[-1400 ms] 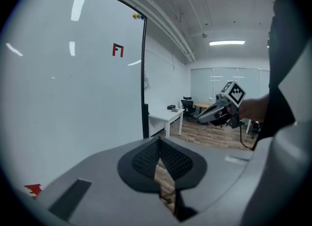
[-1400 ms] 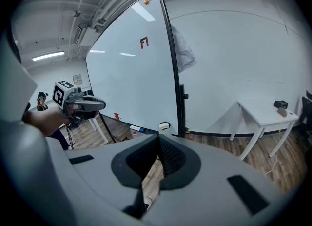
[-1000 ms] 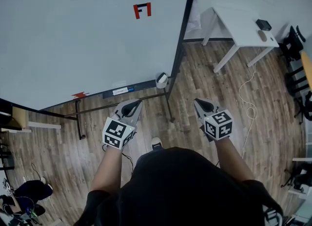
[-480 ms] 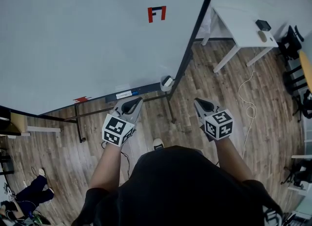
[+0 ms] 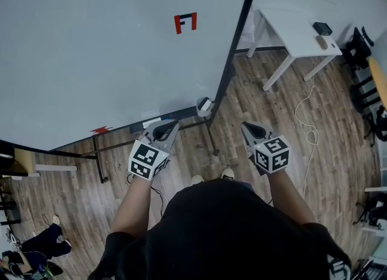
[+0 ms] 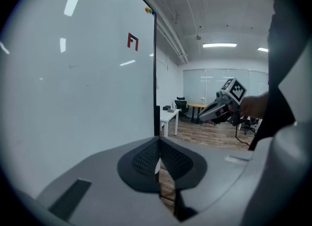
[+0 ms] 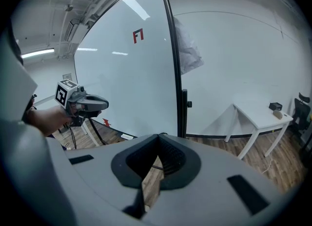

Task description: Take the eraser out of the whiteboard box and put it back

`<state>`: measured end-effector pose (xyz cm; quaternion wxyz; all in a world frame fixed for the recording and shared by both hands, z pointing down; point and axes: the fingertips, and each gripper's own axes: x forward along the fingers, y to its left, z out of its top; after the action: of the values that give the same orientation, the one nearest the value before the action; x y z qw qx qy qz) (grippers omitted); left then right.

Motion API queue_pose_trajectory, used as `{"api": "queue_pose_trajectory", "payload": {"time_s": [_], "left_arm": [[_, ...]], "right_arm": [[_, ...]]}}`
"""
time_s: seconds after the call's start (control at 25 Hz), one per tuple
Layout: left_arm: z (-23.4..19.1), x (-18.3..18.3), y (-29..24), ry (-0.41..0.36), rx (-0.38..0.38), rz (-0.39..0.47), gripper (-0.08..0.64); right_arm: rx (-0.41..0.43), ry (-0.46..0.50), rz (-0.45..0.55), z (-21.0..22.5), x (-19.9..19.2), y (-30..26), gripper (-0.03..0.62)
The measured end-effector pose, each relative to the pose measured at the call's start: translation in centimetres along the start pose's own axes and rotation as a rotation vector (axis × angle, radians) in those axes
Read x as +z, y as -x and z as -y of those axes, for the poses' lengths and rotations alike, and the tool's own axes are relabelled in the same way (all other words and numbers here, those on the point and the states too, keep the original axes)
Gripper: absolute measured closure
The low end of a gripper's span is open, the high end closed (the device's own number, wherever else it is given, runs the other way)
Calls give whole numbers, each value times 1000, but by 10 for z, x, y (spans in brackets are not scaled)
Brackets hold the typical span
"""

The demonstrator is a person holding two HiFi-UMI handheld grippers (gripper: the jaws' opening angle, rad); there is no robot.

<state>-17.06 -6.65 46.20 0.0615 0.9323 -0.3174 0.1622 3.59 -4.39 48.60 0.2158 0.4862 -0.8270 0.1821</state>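
**Stepping up to the board, both tools empty**

Since a second ago the person has stepped closer. A second shoe (image 5: 228, 174) now shows beside the first, and the whiteboard (image 5: 91, 49) edge has shifted across the picture.

Head view: the left gripper (image 5: 171, 125) points at the tray ledge (image 5: 158, 117), and the right gripper (image 5: 245, 126) hangs over bare floor. The whiteboard box (image 5: 204, 106), a small white holder, sits at the board's lower right corner, ahead of and between them. The eraser cannot be made out; it is presumably inside the box.

Left gripper view: the jaws are pressed together with nothing between them.

Right gripper view: the jaws are likewise together and empty, and the box is out of sight.

This looks like the approach, before the take-out. Next, one gripper must spread its jaws and reach into the box.
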Motion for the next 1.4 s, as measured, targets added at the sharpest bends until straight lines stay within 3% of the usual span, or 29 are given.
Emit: {"api": "queue_pose_trajectory", "payload": {"time_s": [0.32,0.96,1.4], "left_arm": [[0,4,-20,1,19,-20,548],[-7,12,-86,43,89,-80,548],[-22,-5,-126,86,106,-120,548]], "right_arm": [[22,-5,12,21,3,-6,598],[143,21,-20,76,18,-46,598],[187,31,-56,97,17,-67,598]]}}
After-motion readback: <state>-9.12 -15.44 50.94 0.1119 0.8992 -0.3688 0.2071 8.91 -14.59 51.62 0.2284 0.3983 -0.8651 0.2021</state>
